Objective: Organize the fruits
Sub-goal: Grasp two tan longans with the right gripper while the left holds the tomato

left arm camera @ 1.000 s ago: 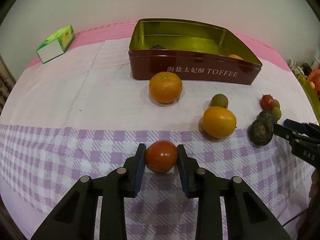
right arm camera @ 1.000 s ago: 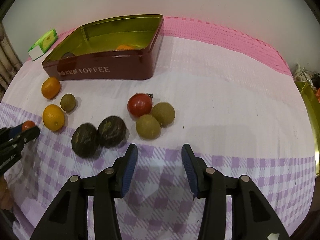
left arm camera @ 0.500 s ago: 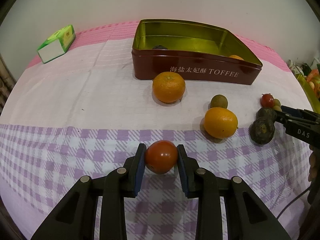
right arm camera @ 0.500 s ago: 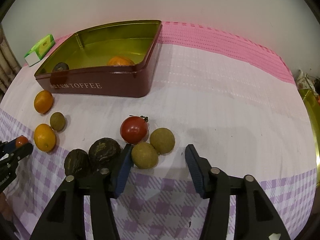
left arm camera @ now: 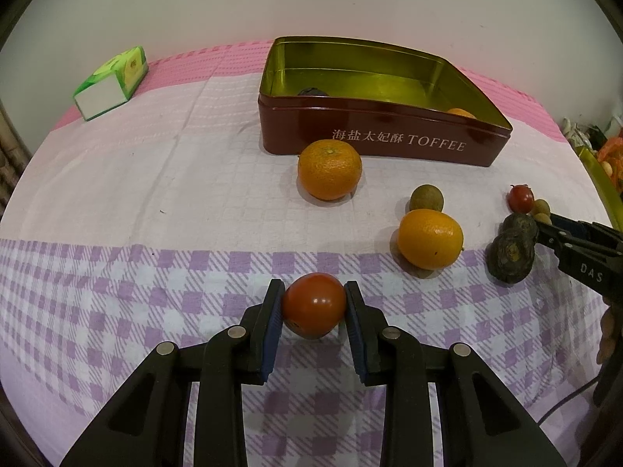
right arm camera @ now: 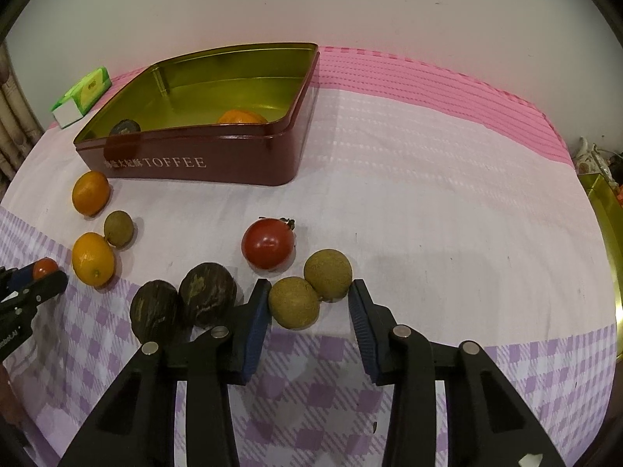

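My left gripper (left arm camera: 313,303) is shut on a red tomato (left arm camera: 313,305) just above the checked cloth. My right gripper (right arm camera: 309,292) straddles two brown-green round fruits (right arm camera: 294,303) lying side by side. Its jaws are closing, and the pads sit right at the fruits' outer sides without visibly pressing. A second tomato (right arm camera: 268,244) lies just beyond them, and two dark wrinkled fruits (right arm camera: 206,294) lie left of the right gripper's fingers. The maroon toffee tin (right arm camera: 233,155) stands at the back with an orange (right arm camera: 241,116) and a dark fruit inside.
Two oranges (left arm camera: 329,169) (left arm camera: 430,238) and a small brown fruit (left arm camera: 426,198) lie on the cloth in front of the tin. A green box (left arm camera: 113,81) sits at the far left. A gold tray edge (right arm camera: 607,233) runs along the right side.
My right gripper moved forward until its fingers came around the two brown-green fruits, and its jaws narrowed. The left gripper kept still with the tomato in it.
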Demonstrator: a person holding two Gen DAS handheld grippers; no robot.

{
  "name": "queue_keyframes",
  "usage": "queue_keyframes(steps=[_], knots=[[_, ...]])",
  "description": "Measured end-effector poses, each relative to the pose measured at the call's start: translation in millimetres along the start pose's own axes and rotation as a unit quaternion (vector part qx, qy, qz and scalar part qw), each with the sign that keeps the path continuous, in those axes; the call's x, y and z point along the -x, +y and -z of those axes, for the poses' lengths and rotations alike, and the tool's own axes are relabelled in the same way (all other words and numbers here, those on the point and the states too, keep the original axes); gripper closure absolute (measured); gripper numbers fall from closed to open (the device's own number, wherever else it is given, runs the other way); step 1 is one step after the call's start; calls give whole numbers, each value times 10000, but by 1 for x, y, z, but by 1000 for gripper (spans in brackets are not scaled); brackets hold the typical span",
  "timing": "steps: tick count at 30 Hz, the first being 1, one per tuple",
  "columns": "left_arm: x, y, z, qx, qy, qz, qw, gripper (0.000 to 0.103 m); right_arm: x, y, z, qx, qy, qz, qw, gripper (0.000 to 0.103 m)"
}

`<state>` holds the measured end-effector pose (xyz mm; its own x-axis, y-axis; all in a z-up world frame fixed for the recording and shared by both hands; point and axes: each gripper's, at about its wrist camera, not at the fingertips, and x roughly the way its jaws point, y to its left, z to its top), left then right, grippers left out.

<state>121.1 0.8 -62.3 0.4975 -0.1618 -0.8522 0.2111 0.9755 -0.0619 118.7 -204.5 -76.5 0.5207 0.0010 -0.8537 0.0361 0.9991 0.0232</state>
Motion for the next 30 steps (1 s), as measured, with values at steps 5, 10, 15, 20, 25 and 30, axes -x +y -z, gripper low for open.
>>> queue_keyframes(steps=[5,10,15,20,25,30], knots=[[0,0,0,10,8,-15,10000,71,2,0,2,3,4,7,10000,66],[0,0,0,16,11,-18,10000,71,3,0,4,-16,20,2,10000,66],[0,-1,0,21,14,-6,10000,71,4,-1,5,-20,48,-7,10000,66],[0,1,0,80,25,50,10000,71,5,-1,5,-15,81,2,10000,66],[2,4,0,134,21,132,9998,71,7,0,6,9,99,20,9999,66],[3,6,0,166,21,206,9996,71,11,1,5,28,59,30,10000,66]])
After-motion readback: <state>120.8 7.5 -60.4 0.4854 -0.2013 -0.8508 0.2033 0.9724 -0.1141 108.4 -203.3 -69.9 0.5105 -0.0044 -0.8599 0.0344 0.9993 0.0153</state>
